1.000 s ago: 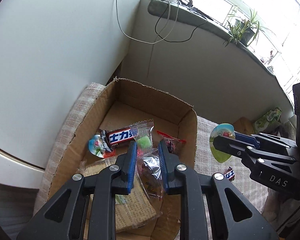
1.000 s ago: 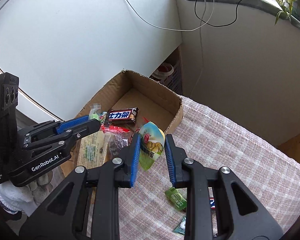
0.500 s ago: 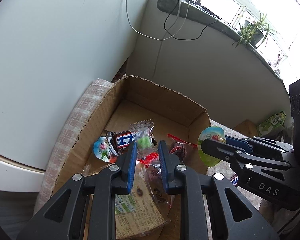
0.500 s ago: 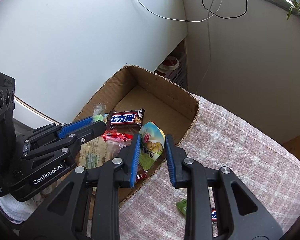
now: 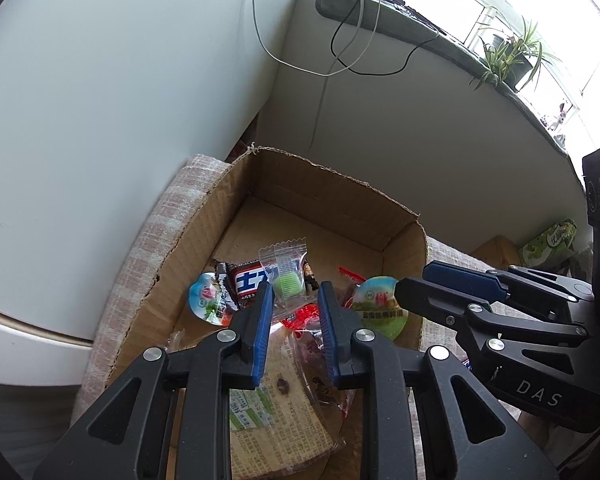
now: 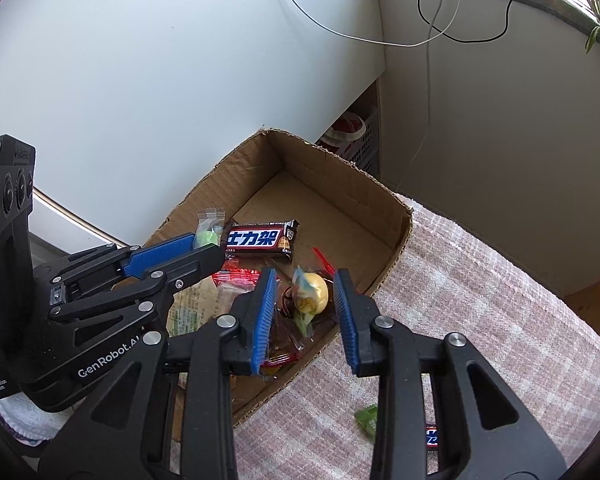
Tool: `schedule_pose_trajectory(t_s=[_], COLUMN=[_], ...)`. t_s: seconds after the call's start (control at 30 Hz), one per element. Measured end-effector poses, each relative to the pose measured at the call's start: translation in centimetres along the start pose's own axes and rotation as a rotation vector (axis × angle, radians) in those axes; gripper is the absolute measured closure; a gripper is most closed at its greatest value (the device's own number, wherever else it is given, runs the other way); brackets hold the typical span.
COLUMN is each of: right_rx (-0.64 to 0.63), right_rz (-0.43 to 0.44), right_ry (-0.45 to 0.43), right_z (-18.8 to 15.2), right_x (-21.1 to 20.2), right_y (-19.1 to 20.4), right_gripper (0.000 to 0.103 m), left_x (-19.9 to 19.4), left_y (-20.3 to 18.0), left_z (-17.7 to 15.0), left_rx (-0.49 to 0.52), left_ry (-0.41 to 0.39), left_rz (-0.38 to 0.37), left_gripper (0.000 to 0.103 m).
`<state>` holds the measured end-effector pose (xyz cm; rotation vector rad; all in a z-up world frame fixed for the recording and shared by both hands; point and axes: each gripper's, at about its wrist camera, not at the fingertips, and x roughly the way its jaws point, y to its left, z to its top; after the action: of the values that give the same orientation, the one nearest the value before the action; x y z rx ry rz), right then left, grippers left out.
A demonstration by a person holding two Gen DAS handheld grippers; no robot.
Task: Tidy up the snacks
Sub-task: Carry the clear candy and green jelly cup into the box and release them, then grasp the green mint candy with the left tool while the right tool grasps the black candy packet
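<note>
My right gripper (image 6: 304,280) is over the near end of the cardboard box (image 6: 392,216), and its jaws are opening: the blue pads stand clear on both sides of the round jelly cup (image 6: 310,292), which lies tilted between them, down among the wrappers in the box. Neither pad touches it.

My left gripper (image 5: 292,300) sits beside it, also aimed down into the box. Its jaws are opening too, though the gap is narrow. A small clear packet with a green sweet (image 5: 286,268) shows just past the tips. From the right wrist view its lower end is between those fingers, but I cannot tell whether the pads press on it.

In the box, a dark chocolate bar (image 6: 260,240) with white lettering lies flat behind the grippers. A second jelly cup (image 5: 206,298) rests at its left end. Red wrappers (image 6: 236,278) and a large flat printed packet (image 5: 284,412) fill the near end of the box.

The box stands on a pink checked cloth (image 6: 480,300). On the cloth outside it, near my right gripper, lie a green packet (image 6: 366,420) and another small bar (image 6: 432,436), partly hidden by the finger.
</note>
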<state>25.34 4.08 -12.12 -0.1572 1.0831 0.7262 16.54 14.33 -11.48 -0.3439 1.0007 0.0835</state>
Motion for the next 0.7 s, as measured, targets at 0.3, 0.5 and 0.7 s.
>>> schedule_pose_trajectory(t_s=[0.3,0.5,0.7], right_rx=[0.005,0.021,0.033], right_rz=[-0.021,-0.03,-0.042], right_ry=[-0.035,-0.053,-0.078], right_z=[0.1,-0.4,-1.4], right_x=[-1.4,-2.8,-5.2], right_y=[-0.5,-1.4,-2.6], right_gripper=[0.036,0.034,0.034], left_x=[-0.6,-1.2,-2.3], left_y=[-0.2,-0.4,-1.4], left_z=[-0.2,-0.3,-0.7], left_rx=[0.001,0.003,0.029], left_ry=[-0.02,-0.029,-0.047], left_rz=[0.008,0.005,-0.011], left_gripper=[0.057,0.057,0.057])
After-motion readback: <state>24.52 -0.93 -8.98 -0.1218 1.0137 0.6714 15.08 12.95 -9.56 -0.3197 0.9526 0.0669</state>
